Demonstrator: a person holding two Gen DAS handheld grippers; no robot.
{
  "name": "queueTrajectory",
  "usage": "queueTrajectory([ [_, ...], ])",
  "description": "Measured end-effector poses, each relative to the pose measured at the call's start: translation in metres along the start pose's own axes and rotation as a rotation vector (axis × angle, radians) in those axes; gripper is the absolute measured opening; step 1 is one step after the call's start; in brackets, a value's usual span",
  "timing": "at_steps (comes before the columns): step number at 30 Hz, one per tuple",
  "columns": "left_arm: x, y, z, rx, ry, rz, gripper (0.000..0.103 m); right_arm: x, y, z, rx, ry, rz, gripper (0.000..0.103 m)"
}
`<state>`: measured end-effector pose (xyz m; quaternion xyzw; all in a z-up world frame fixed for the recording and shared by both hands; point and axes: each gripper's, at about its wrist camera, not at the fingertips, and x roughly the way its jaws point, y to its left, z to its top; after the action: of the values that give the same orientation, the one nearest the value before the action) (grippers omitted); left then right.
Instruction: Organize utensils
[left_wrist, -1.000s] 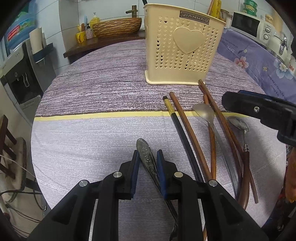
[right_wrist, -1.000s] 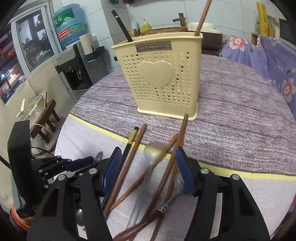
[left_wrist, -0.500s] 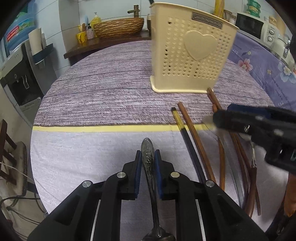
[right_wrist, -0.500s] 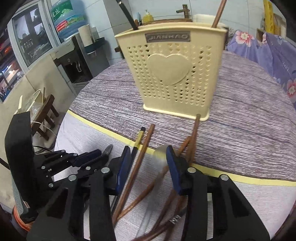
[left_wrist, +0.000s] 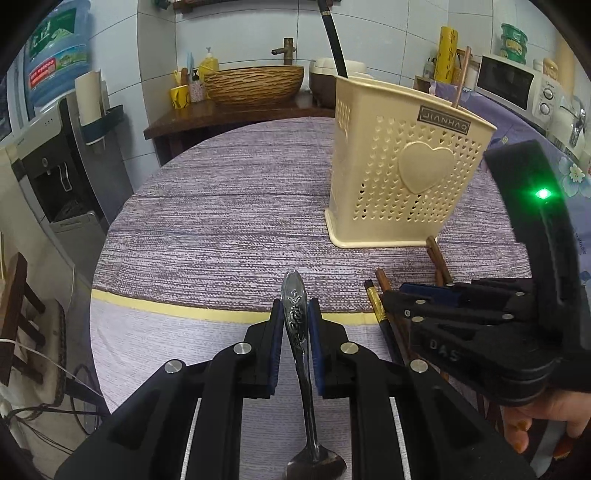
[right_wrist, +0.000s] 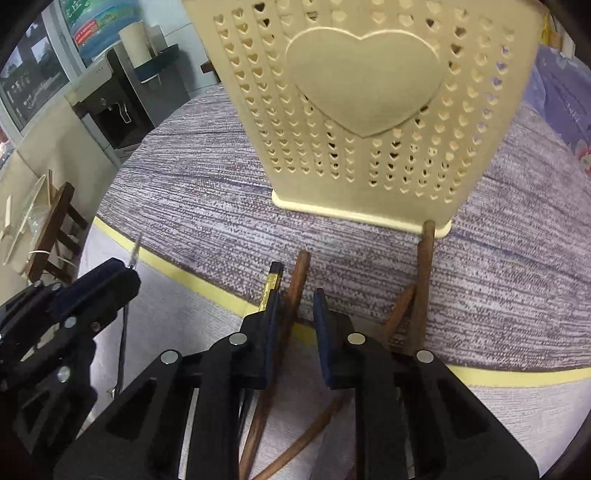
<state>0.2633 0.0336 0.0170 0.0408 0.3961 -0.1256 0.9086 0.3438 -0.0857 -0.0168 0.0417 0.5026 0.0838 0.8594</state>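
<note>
Lifted clear of the cloth since a second ago: metal spoon (left_wrist: 295, 325), now pinched by its embossed handle in the left gripper (left_wrist: 295, 314), handle tip forward, bowl back toward the camera and hanging low. Narrowed over the same second: right gripper (right_wrist: 295, 310), then spread wide over the pile, now nearly closed around one brown chopstick (right_wrist: 295, 291) with a sliver of gap on the right pad; contact not certain, grip cannot be told from either view

Spoon polished steel, floral relief on the handle. Chopsticks (right_wrist: 424, 280) reddish-brown wood, lying fanned on the cloth in front of the holder; one black chopstick with a gold band (right_wrist: 271, 280) just left of the right gripper's left pad. Cream plastic utensil holder (left_wrist: 402, 177) upright beyond, walls pierced with small hearts, large raised heart on the front; a black stick and a brown stick standing inside

Round table under a woven purple-grey tablecloth (left_wrist: 221, 221) with a yellow stripe (left_wrist: 184, 306). Behind: dark wooden counter with woven-look basin (left_wrist: 255, 85), water dispenser (left_wrist: 55, 158) at left, microwave (left_wrist: 517, 88) at right

Readable: "JIANHAO" plate (left_wrist: 445, 120) on holder rim
</note>
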Motion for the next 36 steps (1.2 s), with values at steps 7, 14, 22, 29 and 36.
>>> queueTrajectory([
  [7, -0.003, 0.003, 0.005, -0.009, -0.020, -0.002, 0.015, 0.009, 0.010, 0.013, -0.003, -0.002, -0.045, 0.011],
  [14, -0.014, 0.007, 0.011, -0.023, -0.054, -0.009, 0.002, -0.010, -0.006, 0.017, 0.091, -0.050, 0.073, 0.008],
  [22, -0.020, 0.015, 0.013, -0.071, -0.086, -0.042, 0.002, -0.067, -0.009, 0.020, 0.097, -0.203, 0.171, 0.008],
  [29, -0.049, 0.017, 0.018, -0.078, -0.164, -0.071, 0.002, -0.135, -0.017, 0.003, 0.039, -0.360, 0.215, 0.008],
  [36, -0.084, 0.016, 0.022, -0.076, -0.260, -0.087, 0.002, -0.195, -0.028, -0.019, -0.012, -0.494, 0.254, 0.008],
])
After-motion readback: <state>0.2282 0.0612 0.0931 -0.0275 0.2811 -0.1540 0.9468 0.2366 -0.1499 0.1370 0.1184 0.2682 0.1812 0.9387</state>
